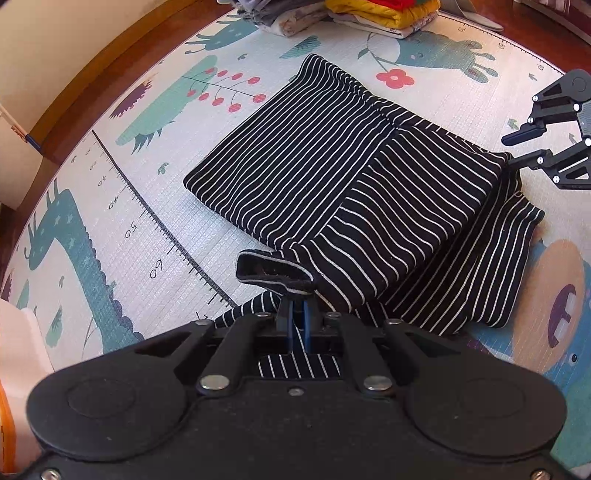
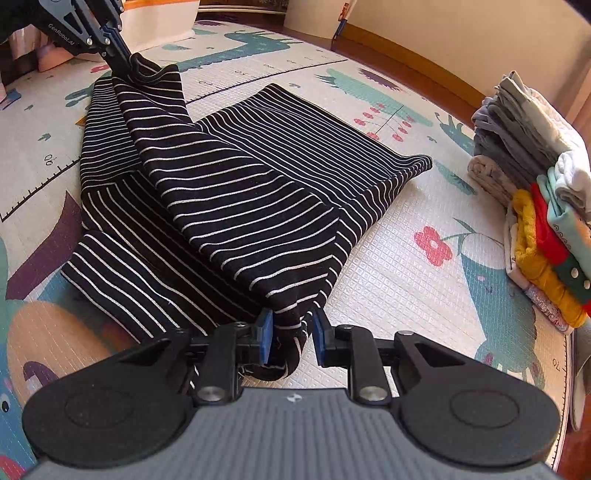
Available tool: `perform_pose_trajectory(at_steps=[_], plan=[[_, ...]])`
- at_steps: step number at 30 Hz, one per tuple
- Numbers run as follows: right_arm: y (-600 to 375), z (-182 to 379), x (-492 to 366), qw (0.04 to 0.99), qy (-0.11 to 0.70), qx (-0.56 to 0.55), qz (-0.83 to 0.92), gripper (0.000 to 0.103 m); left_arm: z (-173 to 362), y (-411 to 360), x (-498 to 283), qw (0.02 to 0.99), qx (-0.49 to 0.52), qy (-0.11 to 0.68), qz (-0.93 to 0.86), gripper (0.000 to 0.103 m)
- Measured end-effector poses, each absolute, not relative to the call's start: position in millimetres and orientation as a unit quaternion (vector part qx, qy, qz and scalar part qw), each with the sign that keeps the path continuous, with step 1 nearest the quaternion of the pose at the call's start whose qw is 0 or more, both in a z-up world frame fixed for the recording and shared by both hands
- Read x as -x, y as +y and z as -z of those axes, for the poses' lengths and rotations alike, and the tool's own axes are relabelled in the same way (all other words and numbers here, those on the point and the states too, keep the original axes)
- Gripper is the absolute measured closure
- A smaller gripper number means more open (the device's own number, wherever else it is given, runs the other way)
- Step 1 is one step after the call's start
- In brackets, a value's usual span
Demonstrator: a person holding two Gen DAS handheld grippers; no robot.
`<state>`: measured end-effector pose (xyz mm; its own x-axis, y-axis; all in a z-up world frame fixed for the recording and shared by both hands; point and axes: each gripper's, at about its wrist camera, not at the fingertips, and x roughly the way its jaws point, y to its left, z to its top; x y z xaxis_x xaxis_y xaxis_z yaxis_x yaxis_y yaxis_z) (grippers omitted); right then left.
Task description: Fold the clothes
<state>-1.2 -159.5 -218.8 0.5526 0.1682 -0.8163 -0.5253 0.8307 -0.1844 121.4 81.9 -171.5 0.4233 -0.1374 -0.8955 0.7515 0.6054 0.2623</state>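
A black garment with thin white stripes (image 1: 332, 177) lies partly folded on the play mat (image 1: 110, 221). My left gripper (image 1: 297, 317) is shut on a bunched corner of it, held just above the mat. That same left gripper (image 2: 125, 66) shows at the top left of the right wrist view, pinching the lifted corner. My right gripper (image 2: 293, 332) is open, and the opposite corner of the striped garment (image 2: 258, 184) lies loosely between its blue pads. From the left wrist view, the right gripper (image 1: 517, 147) sits at the garment's far right edge with its fingers apart.
A stack of folded clothes (image 2: 535, 184) in grey, white, yellow and red stands on the mat's right side, also visible as the folded pile (image 1: 369, 14) at the top. A white and orange container (image 1: 14, 350) sits at the left. Wooden floor (image 1: 92, 85) borders the mat.
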Motion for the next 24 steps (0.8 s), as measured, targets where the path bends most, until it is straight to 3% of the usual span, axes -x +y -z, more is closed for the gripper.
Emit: perform_pose_trajectory(at_steps=[1,2,3,9,10,12,15,20,24], plan=[[-158.7,220.4,0.2,0.850,0.436,0.206,-0.211,0.080,175.7,83.6,-122.3,0.772,-0.338,0.458,0.283,0.099],[-157.5,221.6,0.3,0.846,0.441,0.207,-0.217,0.091,182.5,86.5,-124.5,0.771,-0.337,0.466,0.273,0.099],[-155.9,222.5,1.9,0.842,0.443,0.211,-0.223,0.092,188.3,89.1,-126.7,0.769,-0.333,0.476,0.266,0.099],[-147.6,222.2,12.9,0.836,0.428,0.246,-0.240,0.092,214.6,98.2,-137.7,0.744,-0.296,0.541,0.257,0.096],[-147.1,221.9,13.2,0.836,0.427,0.249,-0.240,0.092,218.9,99.0,-141.3,0.731,-0.291,0.561,0.257,0.079],[-146.5,220.7,13.0,0.837,0.425,0.250,-0.237,0.092,216.6,100.7,-150.7,0.725,-0.302,0.566,0.252,0.062],[-143.2,220.0,15.2,0.837,0.418,0.263,-0.236,0.091,198.1,100.5,-173.4,0.734,-0.301,0.557,0.244,0.062],[-136.0,222.4,21.9,0.832,0.402,0.295,-0.242,0.082,156.6,80.3,-226.4,0.796,-0.235,0.508,0.229,0.063],[-132.8,221.5,26.5,0.835,0.387,0.308,-0.240,0.081,143.4,41.2,-262.1,0.823,-0.174,0.483,0.242,0.063]])
